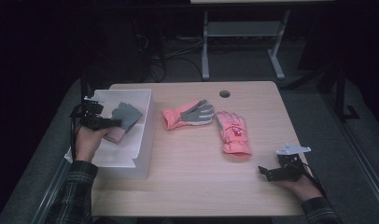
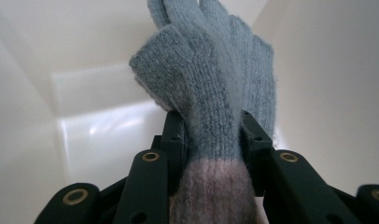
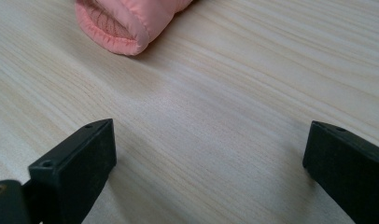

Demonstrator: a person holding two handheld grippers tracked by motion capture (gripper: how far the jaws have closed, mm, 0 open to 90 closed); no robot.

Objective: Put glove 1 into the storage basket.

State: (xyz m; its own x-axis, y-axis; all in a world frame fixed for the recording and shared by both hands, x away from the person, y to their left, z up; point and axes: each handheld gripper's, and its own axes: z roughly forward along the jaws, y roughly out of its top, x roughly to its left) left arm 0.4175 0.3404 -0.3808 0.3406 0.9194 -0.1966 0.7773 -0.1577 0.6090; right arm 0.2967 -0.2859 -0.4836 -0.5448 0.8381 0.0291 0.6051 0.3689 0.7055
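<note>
High view: my left claw (image 1: 114,122) is gripping the grey knit glove (image 1: 126,115) at its cuff, holding it inside the white bin (image 1: 145,140), probably for dropping. My right claw (image 3: 211,154) is resting wide on the surface (image 1: 187,158), near the pink gloves (image 1: 234,133).

Dark room, grey desk frame (image 1: 205,44) behind

glove (image 2: 211,93): grey-blue knit, pale pink cuff
state: clamped just above the cuff
place: fingers up, over white bin (image 1: 131,154)
</note>
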